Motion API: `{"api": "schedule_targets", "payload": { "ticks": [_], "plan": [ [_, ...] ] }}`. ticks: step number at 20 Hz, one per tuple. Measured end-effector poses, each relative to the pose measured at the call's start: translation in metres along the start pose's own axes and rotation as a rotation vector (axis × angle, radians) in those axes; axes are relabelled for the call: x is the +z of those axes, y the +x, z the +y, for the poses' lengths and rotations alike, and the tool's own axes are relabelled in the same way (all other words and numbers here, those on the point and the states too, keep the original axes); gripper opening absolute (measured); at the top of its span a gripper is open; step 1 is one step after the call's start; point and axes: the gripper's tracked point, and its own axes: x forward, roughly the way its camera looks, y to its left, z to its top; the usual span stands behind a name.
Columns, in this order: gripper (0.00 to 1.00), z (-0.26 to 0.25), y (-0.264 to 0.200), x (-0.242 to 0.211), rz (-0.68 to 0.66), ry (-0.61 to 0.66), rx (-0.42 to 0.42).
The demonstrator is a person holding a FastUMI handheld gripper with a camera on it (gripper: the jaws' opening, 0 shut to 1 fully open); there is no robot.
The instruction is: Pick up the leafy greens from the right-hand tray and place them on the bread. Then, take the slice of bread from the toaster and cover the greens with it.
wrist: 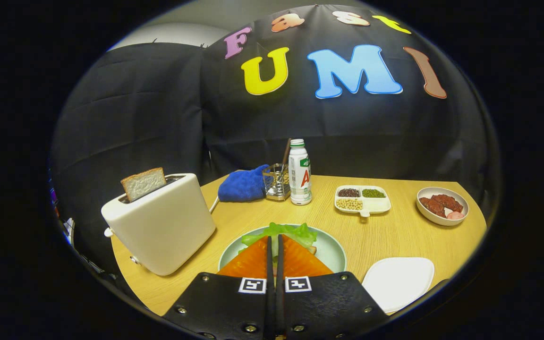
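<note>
My fingers: together, nothing clearly gripped | leafy greens: on round plate, just ahead of my tips | bread slice: upright in toaster, left of plate

Beyond my reach, on the light wooden tabletop, a blue cloth mitt lies crumpled near the far edge. Just beside it I see a small clear utensil holder with a brown stick standing in it, and touching that, an upright white plastic bottle with a green cap. Further right sits a white divided dish of dark, green and pale beans, then, apart from it, a round pale bowl holding reddish-brown chunks.
</note>
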Motion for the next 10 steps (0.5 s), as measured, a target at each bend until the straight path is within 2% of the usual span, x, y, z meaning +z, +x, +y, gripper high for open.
{"api": "schedule_targets", "payload": {
  "ticks": [5, 7, 9, 10],
  "plan": [
    [0.01, -0.014, 0.005, -0.028, 0.048, -0.027, -0.063],
    [0.03, -0.013, 0.004, -0.035, 0.065, -0.015, -0.060],
    [0.05, -0.019, 0.000, -0.043, 0.081, -0.009, -0.079],
    [0.12, -0.021, -0.003, -0.044, 0.091, -0.010, -0.086]
  ]
}}
